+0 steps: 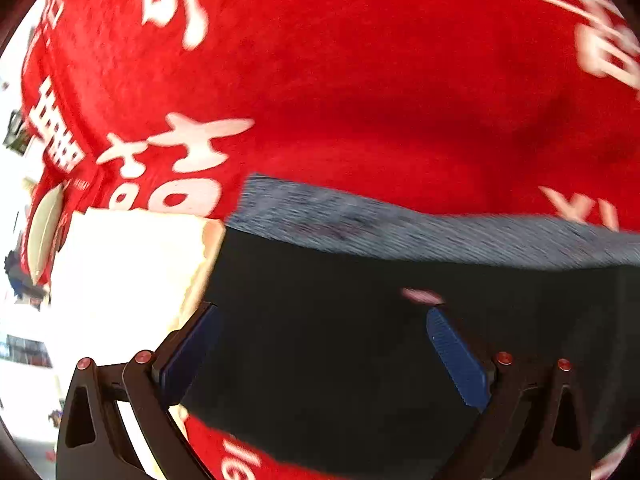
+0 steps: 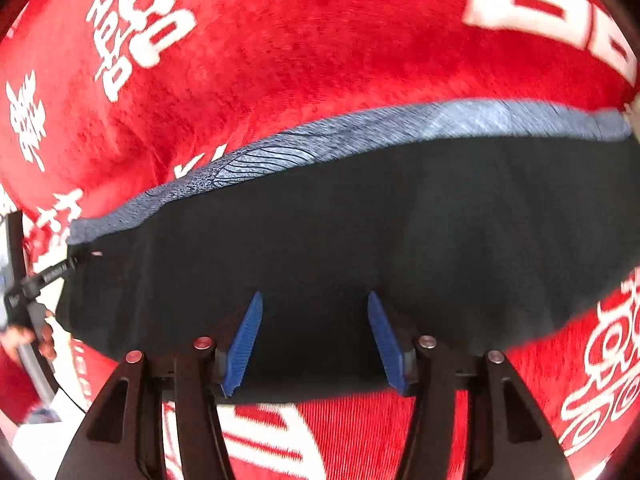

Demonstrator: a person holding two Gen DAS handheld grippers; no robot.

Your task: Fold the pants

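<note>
- The black pants [image 2: 352, 248] lay folded flat on a red cloth [image 2: 320, 48] printed with white characters, their grey-blue waistband [image 2: 360, 128] along the far edge.
- The right gripper [image 2: 315, 300] hung over the near edge of the pants, its blue pads [image 2: 245, 344] parted with nothing pinched between them.
- The left gripper [image 1: 322, 310] stood wide apart above the dark fabric, also holding nothing.
- A pale, cream-coloured block [image 1: 132, 264] sat just beside the pants at their left end, seen from the left wrist.
- A person's hand [image 2: 28, 336] showed at the left rim of the right wrist view.
</note>
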